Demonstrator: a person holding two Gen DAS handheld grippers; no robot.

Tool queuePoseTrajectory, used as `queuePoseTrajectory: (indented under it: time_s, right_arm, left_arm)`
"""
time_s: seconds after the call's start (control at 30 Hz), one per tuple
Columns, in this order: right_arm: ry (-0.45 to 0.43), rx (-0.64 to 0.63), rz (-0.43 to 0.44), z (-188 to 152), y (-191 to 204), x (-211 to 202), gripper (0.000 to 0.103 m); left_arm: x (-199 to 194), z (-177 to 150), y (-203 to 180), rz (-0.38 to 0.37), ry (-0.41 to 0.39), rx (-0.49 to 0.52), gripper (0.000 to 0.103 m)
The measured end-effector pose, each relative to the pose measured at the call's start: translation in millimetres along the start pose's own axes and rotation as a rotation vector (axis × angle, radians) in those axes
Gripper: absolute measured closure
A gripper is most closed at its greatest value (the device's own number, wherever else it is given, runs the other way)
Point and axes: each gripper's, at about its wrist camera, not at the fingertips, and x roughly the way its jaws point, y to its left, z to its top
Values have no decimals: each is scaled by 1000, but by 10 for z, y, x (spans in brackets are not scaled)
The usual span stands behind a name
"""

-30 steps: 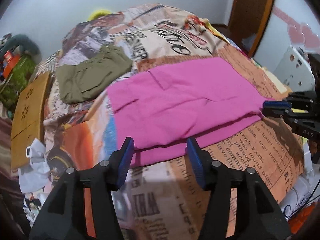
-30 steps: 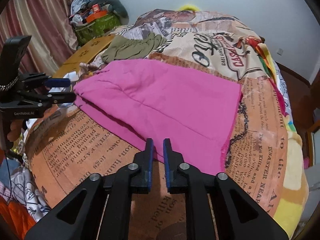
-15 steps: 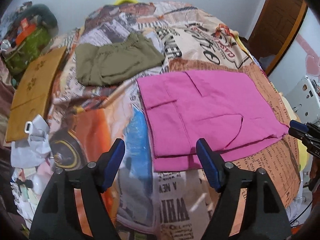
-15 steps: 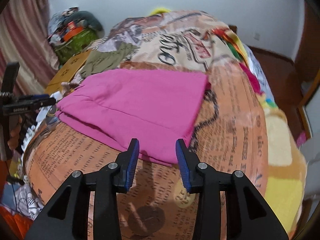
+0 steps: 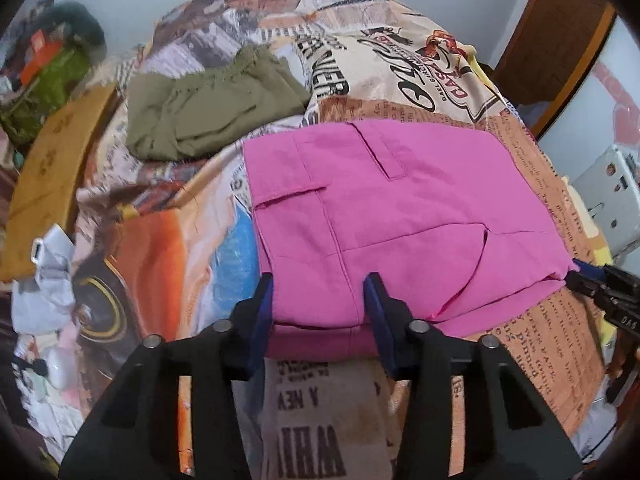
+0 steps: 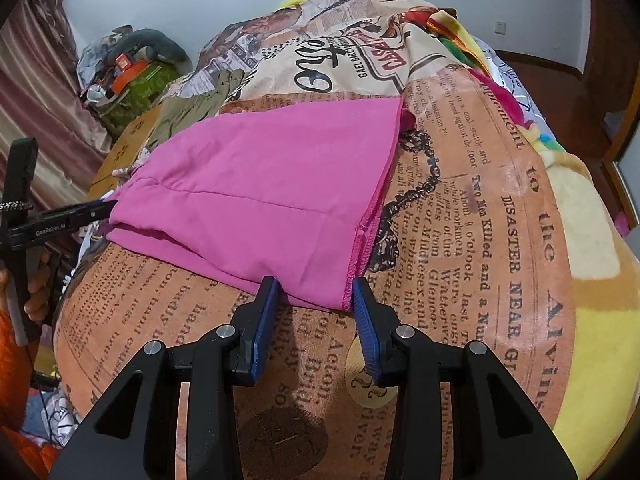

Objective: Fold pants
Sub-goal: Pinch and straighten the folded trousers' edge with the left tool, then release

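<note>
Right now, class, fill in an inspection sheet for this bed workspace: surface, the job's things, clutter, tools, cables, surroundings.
Surface: bed under a newspaper-print blanket, rumpled in places.
Job's things: pink pants lie folded flat on the blanket, pocket side up at the left end, hem at the right end.
Clutter: olive garment bunched beyond the pink pants; white crumpled cloth at the bed's left edge.
Tools: left tool open, straddling the waist-end corner; right tool open, straddling the hem corner.
Cables: one thin dark cable hanging below the left tool's handle, in the right wrist view.
Surroundings: wooden board, green bag, curtain, wooden door frame.
</note>
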Motion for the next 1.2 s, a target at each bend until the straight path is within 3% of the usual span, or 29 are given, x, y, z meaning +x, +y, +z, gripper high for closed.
queuePoseTrajectory:
  time_s: [0.1,0.13,0.2,0.37,0.47,0.63,0.83,1.0,1.1,1.2]
  right_arm:
    - [0,1,5,-5,-14,8,69]
    - [0,3,7,-8,-19,10,69]
    - [-1,5,8,-12,-20,20,69]
    - [-1,4,7,-13,-19,23,69]
    - [-2,3,2,-11,-13,32,69]
    - [2,-5,-5,3,-19,40,69]
    - [5,-13,-21,28,-13,54,69]
    - [15,-47,-60,86,49,6,67]
    - [-15,-92,-90,148,146,-82,66]
    - [-53,-103,-78,255,220,-191,66]
  left_arm:
    - [-100,12,-46,24,-36,24,82]
    - [-141,22,-60,49,-50,30,94]
    - [-254,50,-45,77,-82,30,94]
    - [-469,78,90,27,-123,-13,94]
    - [-492,37,146,34,-121,-29,94]
    - [-400,-93,198,48,-89,-38,94]
    - [-85,-290,261,55,12,-66,96]
    - [-117,-298,270,61,2,-53,96]
    - [-205,-237,285,106,-19,-36,93]
    - [-325,-147,327,117,-58,-48,78]
